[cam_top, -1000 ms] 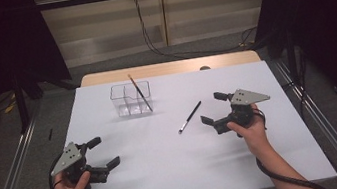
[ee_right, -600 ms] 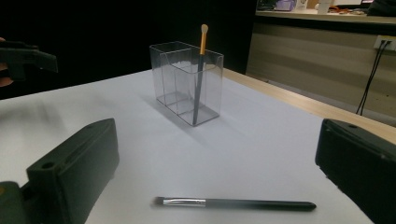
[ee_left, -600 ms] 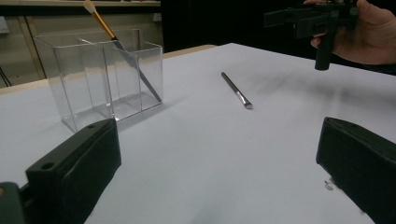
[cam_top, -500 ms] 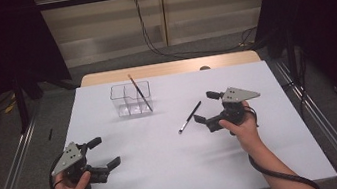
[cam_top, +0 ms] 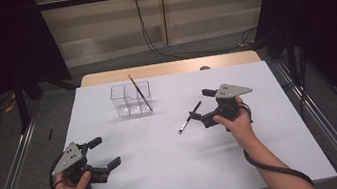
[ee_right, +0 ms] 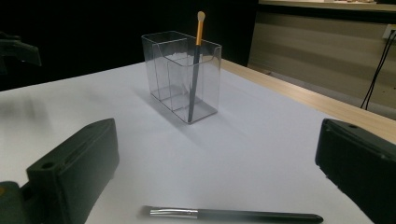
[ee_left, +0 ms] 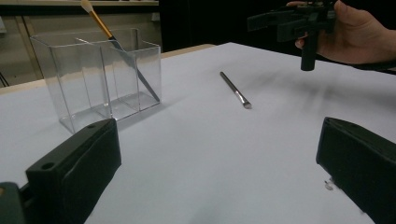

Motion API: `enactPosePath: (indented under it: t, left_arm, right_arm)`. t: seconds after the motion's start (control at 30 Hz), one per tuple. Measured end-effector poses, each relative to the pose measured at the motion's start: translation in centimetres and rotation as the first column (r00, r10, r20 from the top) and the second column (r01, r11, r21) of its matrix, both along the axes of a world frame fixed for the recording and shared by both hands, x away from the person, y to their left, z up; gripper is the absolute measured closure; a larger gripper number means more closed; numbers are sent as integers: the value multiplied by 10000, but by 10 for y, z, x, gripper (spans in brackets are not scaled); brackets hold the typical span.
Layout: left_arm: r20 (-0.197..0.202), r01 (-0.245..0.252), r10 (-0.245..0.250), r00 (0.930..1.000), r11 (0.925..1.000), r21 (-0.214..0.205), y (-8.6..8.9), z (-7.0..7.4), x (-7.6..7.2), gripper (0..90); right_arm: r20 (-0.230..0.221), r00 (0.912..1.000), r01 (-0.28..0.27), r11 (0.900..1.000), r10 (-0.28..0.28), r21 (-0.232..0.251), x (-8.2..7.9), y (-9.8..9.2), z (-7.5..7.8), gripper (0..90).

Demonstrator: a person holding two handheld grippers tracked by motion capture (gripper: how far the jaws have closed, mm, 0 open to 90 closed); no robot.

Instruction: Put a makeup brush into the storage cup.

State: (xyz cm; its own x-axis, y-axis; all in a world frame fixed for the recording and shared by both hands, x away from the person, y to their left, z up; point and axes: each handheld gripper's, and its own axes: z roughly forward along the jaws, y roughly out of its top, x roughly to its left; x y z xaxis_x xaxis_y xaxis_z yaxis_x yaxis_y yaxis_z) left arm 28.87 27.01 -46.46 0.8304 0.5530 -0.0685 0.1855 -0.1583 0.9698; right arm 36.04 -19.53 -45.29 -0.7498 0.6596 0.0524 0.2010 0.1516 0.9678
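A clear plastic organizer [cam_top: 131, 100] with compartments stands at the back of the white table, and a gold-handled brush [cam_top: 140, 92] leans upright in its right compartment. On the table to its right lies a black brush [cam_top: 190, 117]. My right gripper [cam_top: 203, 105] is open just above the table, its jaws on either side of the black brush's handle end. The right gripper view has that brush [ee_right: 233, 214] lying crosswise low between the open jaws, with the organizer [ee_right: 184, 74] beyond. My left gripper [cam_top: 105, 153] is open and holds nothing at the front left.
The white table [cam_top: 168, 175] has a wooden strip [cam_top: 167, 68] along its far edge. Metal rails run along the floor on both sides. Dark curtains and cables stand behind the table. The left gripper view takes in the organizer [ee_left: 98, 79], the black brush [ee_left: 233, 88] and the right gripper [ee_left: 280, 23].
My right gripper has moved left toward the black brush and now straddles its handle end. The left gripper and both brushes have stayed put.
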Motion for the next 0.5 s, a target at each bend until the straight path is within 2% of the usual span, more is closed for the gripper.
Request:
enactPosePath:
  t: [0.5]
  left_arm:
    - [-47, 65, -65, 10000, 10000, -44, 0, -1, 0, 0]
  right_arm:
    - [-131, 9998, -119, 9999, 117, -115, 14, 9, -3, 0]
